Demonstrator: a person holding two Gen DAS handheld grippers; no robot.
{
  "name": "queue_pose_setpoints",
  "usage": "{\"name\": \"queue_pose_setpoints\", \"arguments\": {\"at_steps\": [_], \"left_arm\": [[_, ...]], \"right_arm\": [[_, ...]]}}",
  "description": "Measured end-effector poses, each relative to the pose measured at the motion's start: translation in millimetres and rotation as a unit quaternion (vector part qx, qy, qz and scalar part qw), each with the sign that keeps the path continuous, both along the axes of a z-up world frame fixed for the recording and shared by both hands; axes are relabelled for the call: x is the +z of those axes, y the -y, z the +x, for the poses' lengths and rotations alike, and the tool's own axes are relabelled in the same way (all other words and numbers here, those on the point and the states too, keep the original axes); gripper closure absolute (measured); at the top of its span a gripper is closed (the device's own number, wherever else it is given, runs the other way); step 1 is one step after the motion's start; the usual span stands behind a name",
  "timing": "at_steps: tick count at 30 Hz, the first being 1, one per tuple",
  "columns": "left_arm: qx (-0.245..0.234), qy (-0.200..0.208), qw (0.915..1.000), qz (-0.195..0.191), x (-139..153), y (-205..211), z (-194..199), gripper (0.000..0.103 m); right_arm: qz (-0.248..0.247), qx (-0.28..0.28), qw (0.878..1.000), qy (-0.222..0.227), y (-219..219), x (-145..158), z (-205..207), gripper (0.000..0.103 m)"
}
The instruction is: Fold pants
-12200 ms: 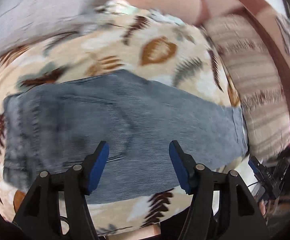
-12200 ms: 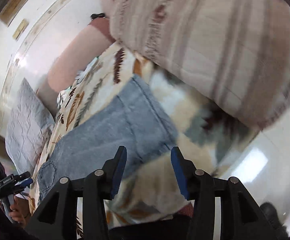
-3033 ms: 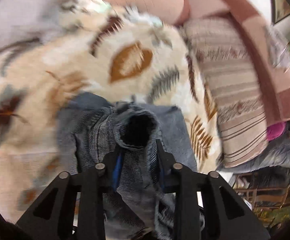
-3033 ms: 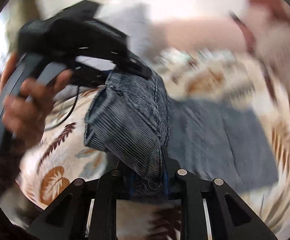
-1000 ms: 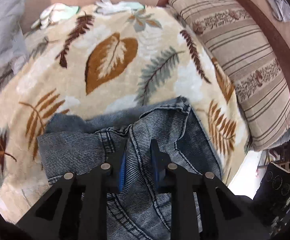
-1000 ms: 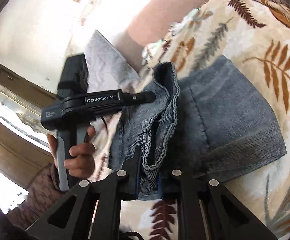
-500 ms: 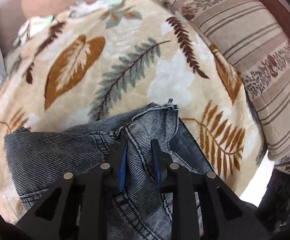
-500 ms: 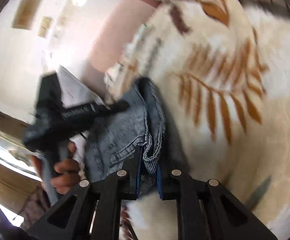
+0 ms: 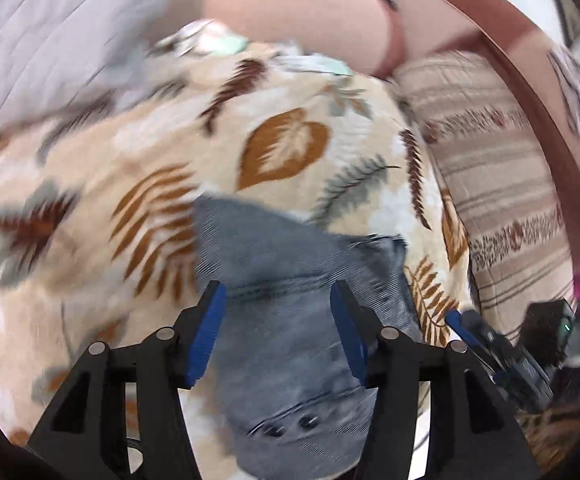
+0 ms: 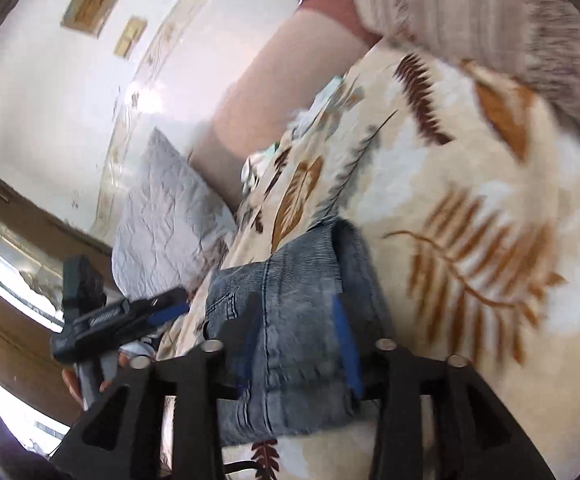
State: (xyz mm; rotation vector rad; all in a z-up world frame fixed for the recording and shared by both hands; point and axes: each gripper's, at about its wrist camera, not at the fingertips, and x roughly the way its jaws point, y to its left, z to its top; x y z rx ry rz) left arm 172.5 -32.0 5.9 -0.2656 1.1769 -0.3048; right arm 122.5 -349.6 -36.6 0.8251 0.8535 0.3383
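Observation:
The blue denim pants (image 9: 290, 288) lie folded into a compact stack on the leaf-print blanket (image 9: 129, 168). My left gripper (image 9: 277, 320) is open and empty just above the stack, with its blue pads on either side. In the right wrist view the folded pants (image 10: 290, 308) lie flat on the blanket (image 10: 470, 208). My right gripper (image 10: 294, 336) is open over them and holds nothing. The left gripper tool (image 10: 109, 316) shows at the left of that view. The right gripper tool (image 9: 502, 356) shows at the lower right of the left wrist view.
A striped beige pillow (image 9: 502, 184) lies along the right side of the bed. A grey quilted pillow (image 10: 161, 224) lies at the left. A pink bolster (image 9: 298, 12) runs along the far edge. The bed's edge is near the pants' right side.
Both grippers have let go of the denim and opened. They have pulled back from the pants, which now lie folded flat on the blanket.

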Motion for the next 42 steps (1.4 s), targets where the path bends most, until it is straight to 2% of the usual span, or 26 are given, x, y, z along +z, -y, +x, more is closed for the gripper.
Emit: {"name": "queue_pose_setpoints", "arguments": {"at_steps": [2,6,8,10,11,12,13,14,16,17,19,20,22,25,26,28,30,32,33,36,38,39,40,41,42], "left_arm": [[0.022,-0.020,0.9995,-0.015,-10.5,-13.0,-1.6,0.050],[0.060,-0.061,0.9950,-0.051,-34.5,-26.1,6.9,0.048],[0.061,-0.080,0.9924,-0.071,-45.7,-22.9,12.8,0.047],[0.056,-0.098,0.9917,-0.063,-58.9,-9.5,22.9,0.045],[0.056,-0.102,0.9918,-0.053,-61.5,-4.6,25.8,0.046],[0.057,-0.101,0.9920,-0.050,-60.9,-1.9,27.5,0.047],[0.062,-0.093,0.9920,-0.059,-57.0,-2.4,27.5,0.053],[0.066,-0.084,0.9922,-0.064,-54.1,-4.3,26.7,0.054],[0.079,-0.060,0.9939,-0.049,-49.1,-9.2,28.6,0.061],[0.085,-0.058,0.9939,-0.038,-52.1,-11.4,30.7,0.061],[0.093,-0.069,0.9930,-0.026,-64.6,-12.9,37.3,0.061],[0.093,-0.078,0.9925,-0.017,-71.7,-10.9,40.5,0.061],[0.091,-0.084,0.9922,0.019,-80.1,-4.8,44.8,0.061],[0.088,-0.078,0.9931,0.012,-71.3,-8.4,41.4,0.061],[0.086,-0.075,0.9934,0.003,-65.5,-12.3,37.5,0.061],[0.080,-0.072,0.9940,-0.021,-52.2,-22.9,21.7,0.061],[0.069,-0.071,0.9940,-0.047,-43.5,-29.3,0.8,0.059],[0.064,-0.066,0.9930,-0.074,-39.8,-34.6,-28.2,0.049],[0.063,-0.068,0.9922,-0.083,-41.1,-33.8,-40.7,0.044],[0.049,-0.090,0.9887,-0.109,-57.4,-26.5,-69.5,0.044],[0.040,-0.107,0.9881,-0.102,-68.7,-15.8,-77.7,0.044],[0.043,-0.109,0.9898,-0.081,-71.8,-9.3,-82.1,0.044],[0.046,-0.098,0.9921,-0.063,-68.3,-4.7,-86.3,0.044],[0.047,-0.089,0.9933,-0.056,-63.8,-2.5,-89.4,0.046],[0.050,-0.073,0.9951,-0.043,-55.2,1.3,-93.2,0.051]], "right_arm": [[-0.005,0.011,1.000,-0.022,-9.8,-9.6,23.5,0.057],[-0.046,0.007,0.997,-0.054,-26.6,-27.1,55.0,0.056],[-0.041,0.013,0.997,-0.060,-30.3,-36.6,64.9,0.052],[-0.037,0.016,0.997,-0.063,-34.5,-43.8,72.7,0.052],[-0.029,0.028,0.997,-0.060,-35.4,-44.2,75.1,0.060],[-0.027,0.041,0.997,-0.054,-37.0,-40.4,76.4,0.095],[-0.026,0.048,0.998,-0.045,-36.2,-34.8,76.1,0.095],[-0.028,0.050,0.998,-0.014,-33.7,-17.0,71.7,0.095],[-0.036,0.038,0.998,0.019,-24.1,7.7,67.1,0.096],[-0.037,0.030,0.999,0.021,-18.2,11.2,68.8,0.096],[-0.061,0.031,0.998,0.005,-14.6,6.2,77.2,0.096],[-0.085,0.036,0.996,-0.019,-17.3,-4.5,83.0,0.096],[-0.118,0.050,0.990,-0.057,-25.4,-26.6,87.0,0.096],[-0.117,0.038,0.990,-0.063,-23.2,-32.5,81.6,0.093],[-0.109,0.032,0.992,-0.060,-20.7,-27.3,77.0,0.087],[-0.087,0.029,0.994,-0.050,-13.9,-17.1,64.6,0.082],[-0.065,0.047,0.996,-0.038,-9.3,-6.0,44.7,0.059],[-0.071,0.067,0.995,-0.034,-11.4,-1.5,21.4,0.052],[-0.072,0.075,0.994,-0.039,-12.3,-3.7,12.3,0.051],[-0.078,0.090,0.991,-0.064,-15.8,-20.6,-9.6,0.051],[-0.068,0.100,0.990,-0.072,-22.3,-32.9,-17.3,0.052],[-0.085,0.105,0.989,-0.068,-27.8,-32.4,-19.0,0.058],[-0.104,0.112,0.986,-0.063,-33.1,-28.6,-20.4,0.069],[-0.139,0.120,0.982,-0.051,-40.2,-17.3,-23.2,0.096],[-0.147,0.119,0.981,-0.037,-40.5,-9.3,-27.8,0.096]]}}
